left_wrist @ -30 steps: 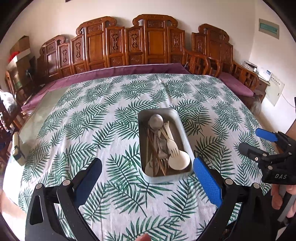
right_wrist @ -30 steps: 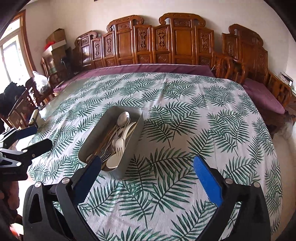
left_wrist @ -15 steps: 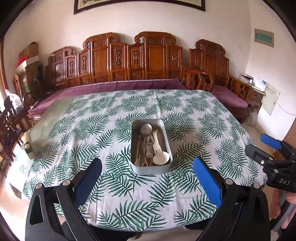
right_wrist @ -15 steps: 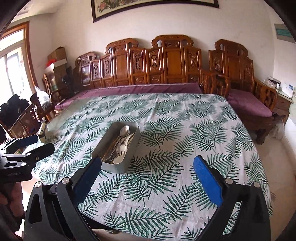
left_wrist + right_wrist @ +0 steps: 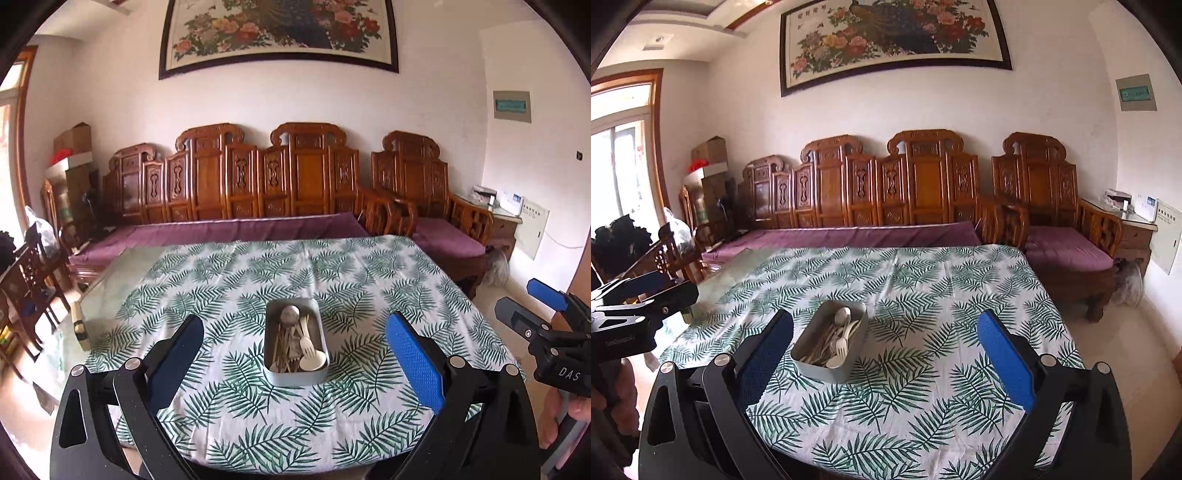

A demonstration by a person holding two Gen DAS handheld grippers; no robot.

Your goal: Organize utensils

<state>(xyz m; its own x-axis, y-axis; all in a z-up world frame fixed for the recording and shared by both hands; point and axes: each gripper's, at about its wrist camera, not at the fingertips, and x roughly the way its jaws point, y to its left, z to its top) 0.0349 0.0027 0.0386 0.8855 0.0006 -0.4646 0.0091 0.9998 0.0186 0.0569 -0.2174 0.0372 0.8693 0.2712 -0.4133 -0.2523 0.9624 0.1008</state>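
A grey metal tray stands near the front of the leaf-print tablecloth. It holds several utensils: pale spoons, a pale fork and wooden sticks. The tray also shows in the right wrist view. My left gripper is open and empty, held back from the table's front edge. My right gripper is open and empty too, off the table's front right; it shows at the right of the left wrist view. The left gripper shows at the left of the right wrist view.
A carved wooden bench with purple cushions runs behind the table. Wooden chairs stand at the left. A small side table stands by the right wall. A small block lies at the table's left edge.
Both grippers have pulled back and up from the table, so the tray looks smaller and farther. Both stayed open and empty.
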